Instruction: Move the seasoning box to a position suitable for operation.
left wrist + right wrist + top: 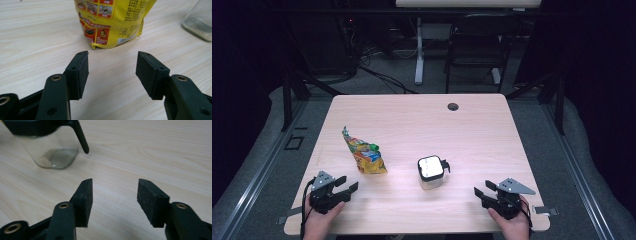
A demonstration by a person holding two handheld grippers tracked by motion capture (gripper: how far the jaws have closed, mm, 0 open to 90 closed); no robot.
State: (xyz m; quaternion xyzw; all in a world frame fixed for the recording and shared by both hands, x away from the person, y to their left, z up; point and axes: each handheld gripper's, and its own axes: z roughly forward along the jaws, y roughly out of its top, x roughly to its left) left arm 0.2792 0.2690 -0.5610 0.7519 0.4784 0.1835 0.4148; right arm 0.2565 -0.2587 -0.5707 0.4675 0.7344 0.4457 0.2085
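Note:
A yellow snack bag (363,153) lies on the wooden table (472,130), left of centre; in the left gripper view the bag (112,20) sits just beyond the jaws. A clear glass jar (431,172) with a white lid and a black clasp stands near the middle. It holds a little pale powder at its bottom (53,157). My left gripper (346,185) rests at the front left, open and empty, pointing toward the bag. My right gripper (482,192) rests at the front right, open and empty, aimed toward the jar.
A round cable hole (453,106) is near the table's far edge. Beyond the table stand a dark chair (477,45) and a white desk leg (419,50). Grey floor with rails surrounds the table.

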